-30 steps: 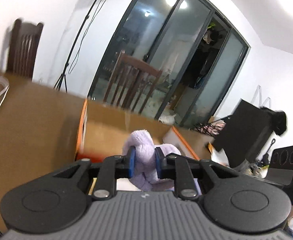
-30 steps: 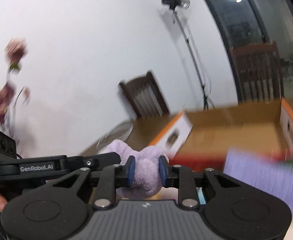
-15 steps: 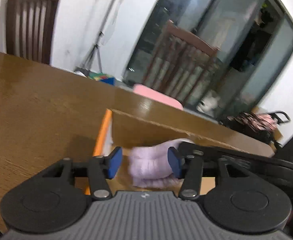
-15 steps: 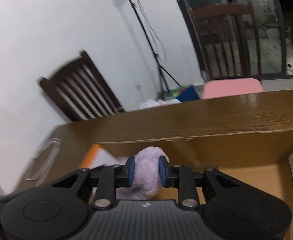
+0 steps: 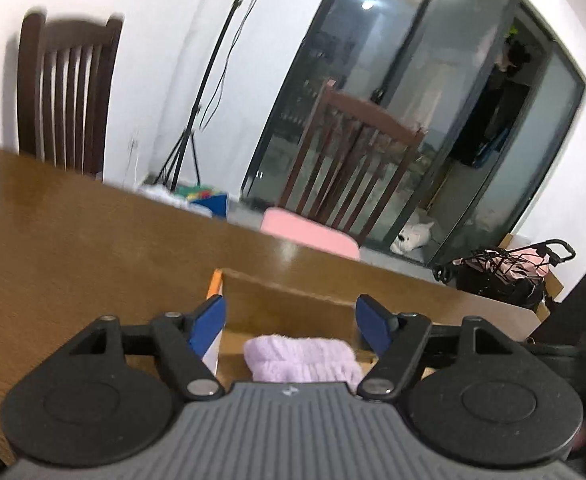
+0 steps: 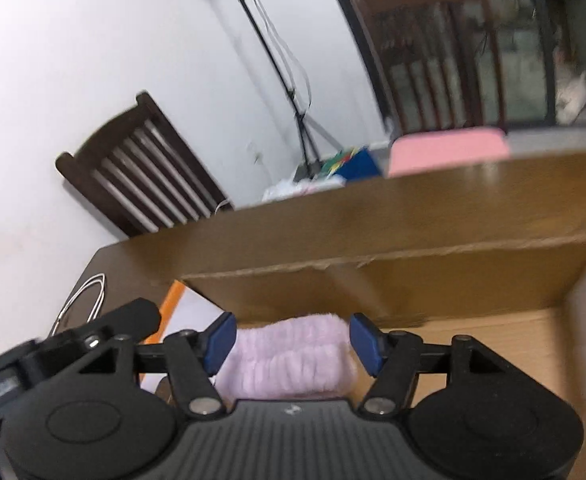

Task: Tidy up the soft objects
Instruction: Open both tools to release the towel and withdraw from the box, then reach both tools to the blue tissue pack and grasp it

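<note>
Nearest us, our left gripper is opening, its blue pads spread clear of the folded lilac fleecy cloth that lies between and below them. Our right gripper is opening too, its pads standing just off the cloth's two ends; whether they touch it yet we cannot tell for sure. The cloth lies inside the cardboard box, near its left corner, so we judge this item delivered and the release nearly finished. Past the box runs the bare wooden table, with chairs and glass doors beyond. What is left, we think, is drawing both tools back; whether more soft things await, these views do not show.
</note>
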`<state>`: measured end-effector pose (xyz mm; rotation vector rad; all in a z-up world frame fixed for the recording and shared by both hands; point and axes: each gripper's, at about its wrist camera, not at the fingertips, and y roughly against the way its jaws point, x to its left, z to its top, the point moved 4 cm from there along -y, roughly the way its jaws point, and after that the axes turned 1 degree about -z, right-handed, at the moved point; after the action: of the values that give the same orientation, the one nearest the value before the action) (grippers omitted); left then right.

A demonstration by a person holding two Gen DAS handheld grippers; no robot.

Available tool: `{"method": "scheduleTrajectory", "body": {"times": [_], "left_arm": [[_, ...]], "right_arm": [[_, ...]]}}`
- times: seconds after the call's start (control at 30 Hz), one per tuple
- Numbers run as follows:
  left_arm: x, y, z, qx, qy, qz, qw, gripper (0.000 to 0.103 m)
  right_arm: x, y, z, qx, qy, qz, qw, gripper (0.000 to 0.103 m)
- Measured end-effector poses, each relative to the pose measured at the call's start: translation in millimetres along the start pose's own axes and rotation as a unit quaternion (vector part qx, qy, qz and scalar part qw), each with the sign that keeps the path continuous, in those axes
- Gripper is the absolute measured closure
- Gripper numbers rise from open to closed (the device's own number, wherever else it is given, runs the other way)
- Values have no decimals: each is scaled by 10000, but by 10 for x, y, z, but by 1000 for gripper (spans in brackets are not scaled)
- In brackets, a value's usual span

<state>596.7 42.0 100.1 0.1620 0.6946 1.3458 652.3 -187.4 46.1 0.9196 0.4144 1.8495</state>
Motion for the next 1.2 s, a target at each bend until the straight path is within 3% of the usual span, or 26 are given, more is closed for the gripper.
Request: {"method": "scheduleTrajectory", "body": {"times": [0.13,0.2,0.27,0.4,0.53,0.7,0.93,1.07,1.2], "left_arm": [[-162,482,42,-402,-255,-300,9984,21],[-204,870,16,-759,-411,-360,9956,12],[-250,1185,-82,-945,-612,-416,9928,8],[-309,1644,-375,-941,-1036,-176,9900,8],[-282,2057,-753,-920,-1221,25,9882,6],[-266,2606,-1309,-1023,-1178,5,9878,2],[-434,3184,-2038,-1147,-1431,-177,9829,0],[-499,3421,-2455,-1047,-1255,-188,9864,0],[-525,3698,-2829,-1036,-1308,-209,9858,0]], "right_arm": [[-134,809,25,-420,165,-179,9988,33],[-276,1170,-21,-538,187,-297,9979,29],[-423,1533,-104,-665,299,-478,9962,26],[-692,2095,-349,-909,296,-780,9924,24],[-764,2381,-654,-1046,307,-620,9921,23],[-611,2676,-1267,-1236,781,-274,9889,15],[-296,3069,-2353,-1295,1445,103,9809,14],[-278,3322,-2917,-1522,1528,-60,9764,6],[-301,3511,-3409,-1606,1509,-317,9749,6]]}}
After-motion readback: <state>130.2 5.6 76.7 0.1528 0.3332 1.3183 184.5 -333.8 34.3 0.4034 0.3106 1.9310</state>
